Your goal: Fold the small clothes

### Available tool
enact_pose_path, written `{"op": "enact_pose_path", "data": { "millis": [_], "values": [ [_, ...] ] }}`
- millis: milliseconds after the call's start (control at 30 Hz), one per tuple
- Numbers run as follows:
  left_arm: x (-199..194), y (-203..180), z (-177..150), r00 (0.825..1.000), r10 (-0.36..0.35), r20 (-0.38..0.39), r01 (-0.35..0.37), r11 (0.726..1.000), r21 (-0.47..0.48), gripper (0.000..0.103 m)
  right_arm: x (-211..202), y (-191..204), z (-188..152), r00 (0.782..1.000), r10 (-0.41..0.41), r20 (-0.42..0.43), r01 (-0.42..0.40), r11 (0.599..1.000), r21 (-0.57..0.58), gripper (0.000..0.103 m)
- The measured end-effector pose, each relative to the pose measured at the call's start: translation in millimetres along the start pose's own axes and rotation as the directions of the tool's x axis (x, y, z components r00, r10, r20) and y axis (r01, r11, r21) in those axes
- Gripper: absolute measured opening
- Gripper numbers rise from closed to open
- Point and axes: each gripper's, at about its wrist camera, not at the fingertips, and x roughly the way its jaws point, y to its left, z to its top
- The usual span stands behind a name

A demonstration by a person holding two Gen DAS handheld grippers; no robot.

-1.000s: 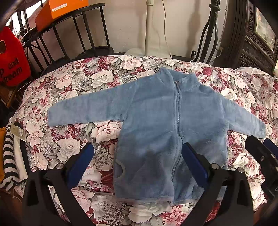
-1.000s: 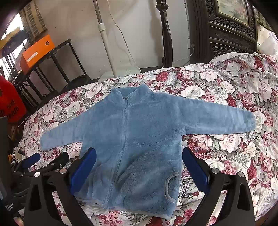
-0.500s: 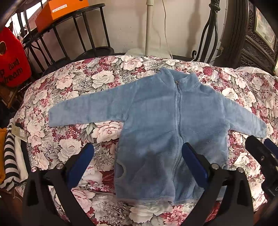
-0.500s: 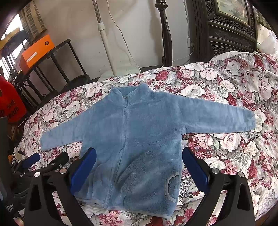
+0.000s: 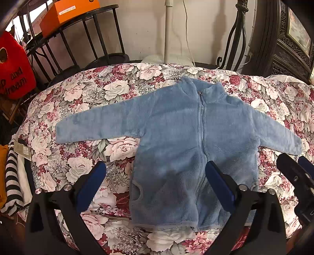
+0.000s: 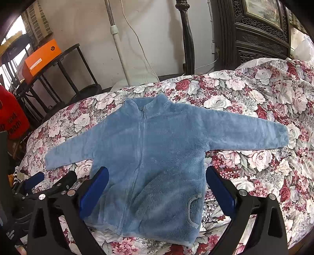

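Note:
A small blue fleece zip jacket lies flat, front up, on the floral bedspread, both sleeves spread out sideways; it also shows in the right wrist view. My left gripper is open and empty, hovering above the jacket's lower left part near its pocket. My right gripper is open and empty above the jacket's lower hem area. The right gripper's fingers show at the left view's right edge; the left gripper's fingers show at the right view's lower left.
A black metal rack with an orange box stands behind the bed at left, beside a red bag. Striped and orange clothes lie at the bed's left edge. A dark carved cabinet stands at back right.
Both views have shifted very slightly; the jacket lies as before and both grippers stay open.

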Motion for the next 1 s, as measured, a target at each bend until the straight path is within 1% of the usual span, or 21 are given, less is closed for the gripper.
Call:
{"op": "enact_pose_path", "data": {
  "millis": [733, 800, 900, 967, 1000],
  "values": [
    [0.5, -0.6, -0.3, 1.0, 0.004, -0.004, -0.004, 1.0, 0.003, 0.098, 2.2, -3.4, -1.8, 1.0, -0.01, 0.006, 0.01, 1.0, -0.002, 0.099],
    [2.7, 0.9, -1.9, 1.0, 0.0, -0.012, 0.001, 1.0, 0.004, 0.098, -0.7, -5.9, -2.1, 0.999, -0.024, 0.03, 0.024, 1.0, -0.011, 0.099],
    [8.0, 4.7, -0.5, 1.0, -0.012, -0.025, 0.012, 1.0, 0.0, 0.098, -14.2, -14.3, 2.0, 0.992, -0.049, 0.116, 0.051, 0.999, -0.016, 0.099],
    [12.4, 4.2, 5.7, 1.0, 0.01, -0.02, -0.01, 1.0, 0.011, 0.098, -25.9, -22.2, 4.2, 0.979, -0.043, 0.199, 0.043, 0.999, 0.003, 0.099],
    [14.1, 4.8, 7.8, 1.0, 0.028, -0.013, -0.027, 0.999, 0.019, 0.098, -29.9, -28.3, 4.7, 0.974, -0.025, 0.226, 0.022, 1.0, 0.016, 0.099]
  ]
}}
